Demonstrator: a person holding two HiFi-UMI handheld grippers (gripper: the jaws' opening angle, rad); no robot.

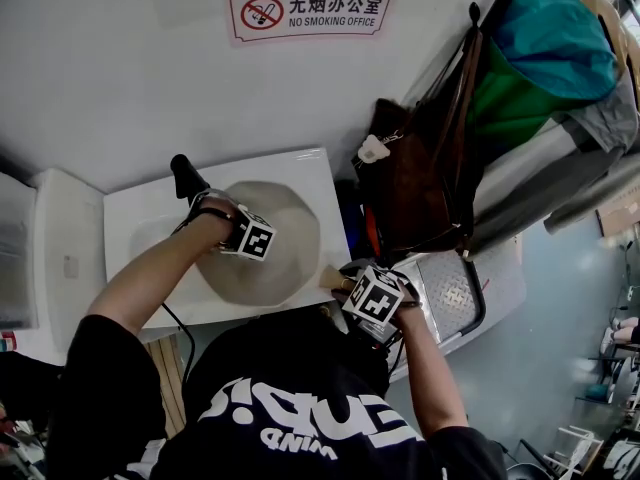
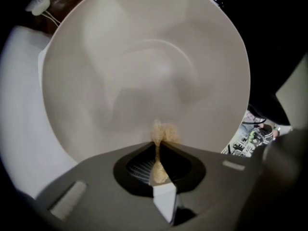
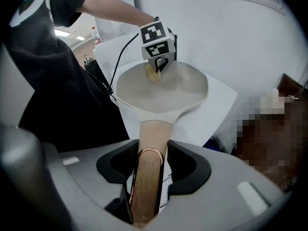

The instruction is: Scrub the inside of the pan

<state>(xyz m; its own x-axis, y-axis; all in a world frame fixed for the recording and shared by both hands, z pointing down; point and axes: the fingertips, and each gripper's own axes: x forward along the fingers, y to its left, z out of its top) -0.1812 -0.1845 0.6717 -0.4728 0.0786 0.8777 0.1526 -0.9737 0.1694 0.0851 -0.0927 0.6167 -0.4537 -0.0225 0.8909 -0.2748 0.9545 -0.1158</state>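
The left gripper (image 2: 158,148) pinches a small tan scrubbing sponge (image 2: 164,131) between closed jaws, just above the inner wall of the cream frying pan (image 2: 144,71). The pan sits on a white table (image 1: 135,218), while the right gripper (image 3: 149,177) clamps its wooden handle (image 3: 153,138).

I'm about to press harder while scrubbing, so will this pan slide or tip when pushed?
It likely won't slide: the right claw is shut on the wooden handle of the pan. Pressing near the rim could rock it, since the sides curve up from a smaller flat base.
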